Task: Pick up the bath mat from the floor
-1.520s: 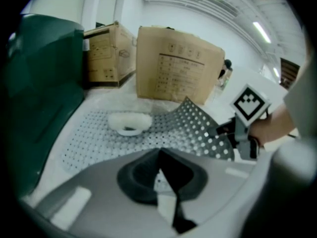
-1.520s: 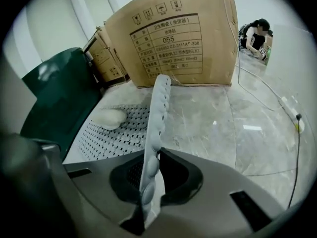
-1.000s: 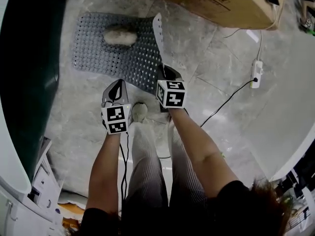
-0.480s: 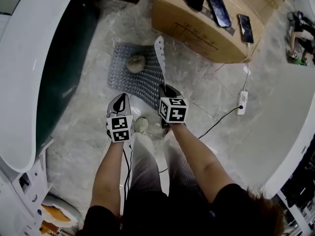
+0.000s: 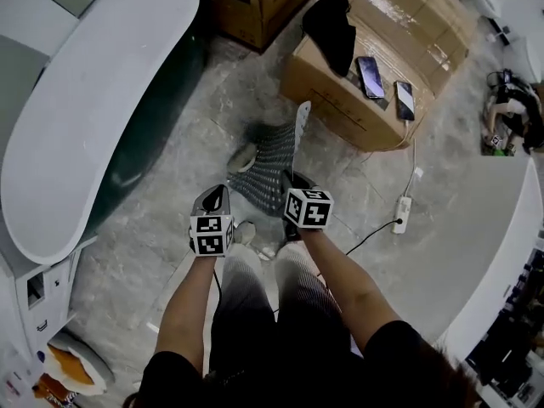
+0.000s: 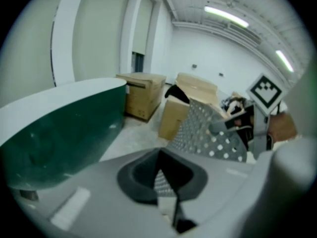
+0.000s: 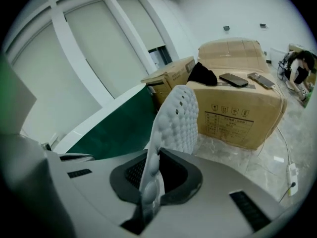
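The grey perforated bath mat point(image 5: 272, 167) hangs bunched off the floor, its pale bumpy underside standing up as a strip point(image 7: 176, 120). My right gripper point(image 5: 294, 182) is shut on the mat's edge, and the mat rises straight out between its jaws point(image 7: 148, 182). My left gripper point(image 5: 214, 196) floats to the left of the mat and apart from it. Its jaws are together with nothing between them point(image 6: 161, 182). From the left gripper view the mat point(image 6: 208, 133) hangs to the right. A beige fuzzy lump point(image 5: 242, 155) lies at the mat's lower left edge.
A green and white bathtub point(image 5: 93, 117) fills the left side. Cardboard boxes point(image 5: 374, 100) stand behind, with two phones point(image 5: 371, 76) and a black cloth point(image 5: 331, 28) on top. A power strip point(image 5: 399, 213) and its cable lie at the right. The person's foot point(image 5: 246, 232) is just below the left gripper.
The mat went from mostly flat on the floor to raised and bunched under the right gripper. The beige lump slid from the mat's middle to its left edge. Both grippers rose.
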Action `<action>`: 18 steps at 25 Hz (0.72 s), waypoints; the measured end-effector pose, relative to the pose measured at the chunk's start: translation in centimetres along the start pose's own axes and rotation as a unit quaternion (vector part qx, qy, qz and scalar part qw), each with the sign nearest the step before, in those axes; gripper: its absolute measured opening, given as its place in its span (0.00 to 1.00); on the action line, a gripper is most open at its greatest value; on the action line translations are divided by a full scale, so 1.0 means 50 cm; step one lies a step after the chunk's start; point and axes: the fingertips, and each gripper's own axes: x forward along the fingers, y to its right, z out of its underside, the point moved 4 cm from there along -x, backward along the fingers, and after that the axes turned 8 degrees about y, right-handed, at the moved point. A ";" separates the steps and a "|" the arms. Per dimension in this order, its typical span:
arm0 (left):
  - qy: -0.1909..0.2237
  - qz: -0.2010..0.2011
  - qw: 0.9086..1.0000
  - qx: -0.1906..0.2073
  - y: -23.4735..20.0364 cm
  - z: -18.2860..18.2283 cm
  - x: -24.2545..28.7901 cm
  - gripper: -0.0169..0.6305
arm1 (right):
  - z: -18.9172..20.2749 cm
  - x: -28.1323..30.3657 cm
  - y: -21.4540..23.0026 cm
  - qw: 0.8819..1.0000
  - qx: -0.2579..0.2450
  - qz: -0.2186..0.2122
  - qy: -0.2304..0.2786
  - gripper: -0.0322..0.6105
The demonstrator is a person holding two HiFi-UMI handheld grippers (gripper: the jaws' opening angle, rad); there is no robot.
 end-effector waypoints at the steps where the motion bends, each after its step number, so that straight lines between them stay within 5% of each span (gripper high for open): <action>1: 0.003 0.001 1.000 -0.007 -0.002 -0.012 -0.013 0.04 | -0.014 -0.008 -0.014 1.000 -0.010 -0.008 0.001 0.07; 18: 0.069 0.040 0.996 -0.049 0.025 -0.145 -0.208 0.04 | -0.151 -0.198 -0.190 0.993 -0.063 -0.095 0.010 0.07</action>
